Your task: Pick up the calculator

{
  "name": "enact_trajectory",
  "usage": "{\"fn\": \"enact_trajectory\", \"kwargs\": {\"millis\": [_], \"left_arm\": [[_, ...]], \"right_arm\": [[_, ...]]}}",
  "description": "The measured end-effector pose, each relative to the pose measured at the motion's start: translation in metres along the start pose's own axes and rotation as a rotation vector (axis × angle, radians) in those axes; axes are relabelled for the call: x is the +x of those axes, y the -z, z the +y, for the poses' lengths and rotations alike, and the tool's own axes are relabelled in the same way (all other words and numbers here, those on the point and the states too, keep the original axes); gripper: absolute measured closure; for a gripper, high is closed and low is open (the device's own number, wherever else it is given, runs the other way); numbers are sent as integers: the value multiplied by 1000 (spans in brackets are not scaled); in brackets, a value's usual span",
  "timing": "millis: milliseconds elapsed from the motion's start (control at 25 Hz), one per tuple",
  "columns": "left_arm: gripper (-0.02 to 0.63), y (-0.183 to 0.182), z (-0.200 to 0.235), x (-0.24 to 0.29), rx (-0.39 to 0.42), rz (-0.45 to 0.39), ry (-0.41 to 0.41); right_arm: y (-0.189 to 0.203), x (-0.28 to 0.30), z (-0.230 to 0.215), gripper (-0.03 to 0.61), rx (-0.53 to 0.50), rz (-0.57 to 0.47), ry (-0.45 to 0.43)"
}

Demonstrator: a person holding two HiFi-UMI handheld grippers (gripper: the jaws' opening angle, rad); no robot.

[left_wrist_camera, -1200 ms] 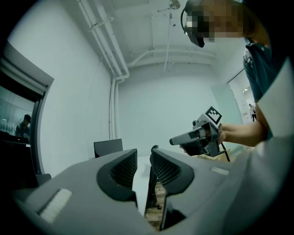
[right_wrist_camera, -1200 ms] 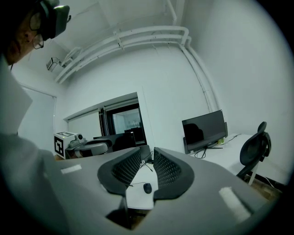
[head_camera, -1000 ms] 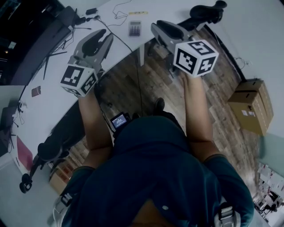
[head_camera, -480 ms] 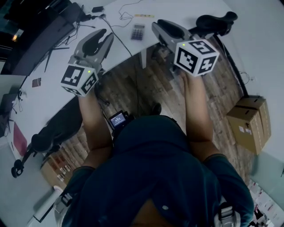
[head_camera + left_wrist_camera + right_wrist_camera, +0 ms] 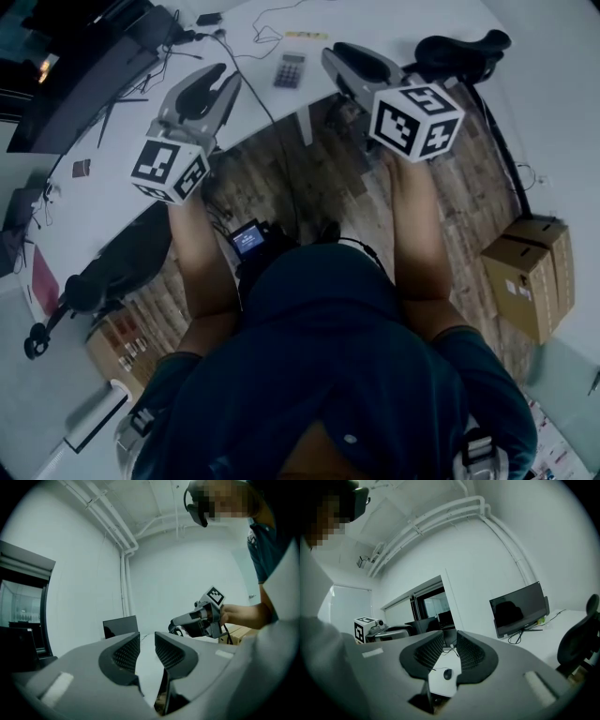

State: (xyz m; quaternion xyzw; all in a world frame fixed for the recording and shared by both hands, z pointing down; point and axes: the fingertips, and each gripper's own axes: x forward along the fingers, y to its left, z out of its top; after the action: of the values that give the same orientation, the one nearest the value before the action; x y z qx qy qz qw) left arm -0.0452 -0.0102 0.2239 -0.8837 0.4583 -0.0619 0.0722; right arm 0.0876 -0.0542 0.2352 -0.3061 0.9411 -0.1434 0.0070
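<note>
The calculator [image 5: 289, 70], small and grey with dark keys, lies on the white table [image 5: 375, 23] near its front edge, seen only in the head view. My left gripper [image 5: 223, 77] is held level to the calculator's left, short of it, with the jaws shut and nothing between them [image 5: 146, 641]. On the calculator's right, my right gripper [image 5: 330, 54] is also level with its jaws shut and empty [image 5: 450, 641]. Neither gripper touches the calculator. Each gripper view shows the other gripper off to the side.
Cables [image 5: 253, 37] and a yellow strip [image 5: 307, 35] lie behind the calculator. A black chair [image 5: 464, 47] stands at the table's right, another chair [image 5: 112, 277] at the left. A cardboard box [image 5: 525, 277] sits on the wooden floor [image 5: 309, 178]. A mouse [image 5: 447, 674] and monitor [image 5: 518, 609] are on the desk.
The table and calculator have slid slightly lower and the cardboard box further down in the head view as the person moves toward the table. Both grippers keep their pose.
</note>
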Motion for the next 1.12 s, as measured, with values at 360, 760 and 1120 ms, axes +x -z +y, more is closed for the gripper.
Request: {"fn": "enact_trajectory", "kwargs": {"millis": [360, 760, 1120], "left_arm": [[518, 9, 2, 53, -21, 2, 76], [518, 10, 27, 105, -39, -28, 181], [518, 24, 79, 125, -60, -34, 230]], "right_arm": [[6, -11, -44, 506, 35, 6, 77], [-6, 3, -78, 506, 38, 2, 176], [-8, 51, -90, 506, 46, 8, 225]]}}
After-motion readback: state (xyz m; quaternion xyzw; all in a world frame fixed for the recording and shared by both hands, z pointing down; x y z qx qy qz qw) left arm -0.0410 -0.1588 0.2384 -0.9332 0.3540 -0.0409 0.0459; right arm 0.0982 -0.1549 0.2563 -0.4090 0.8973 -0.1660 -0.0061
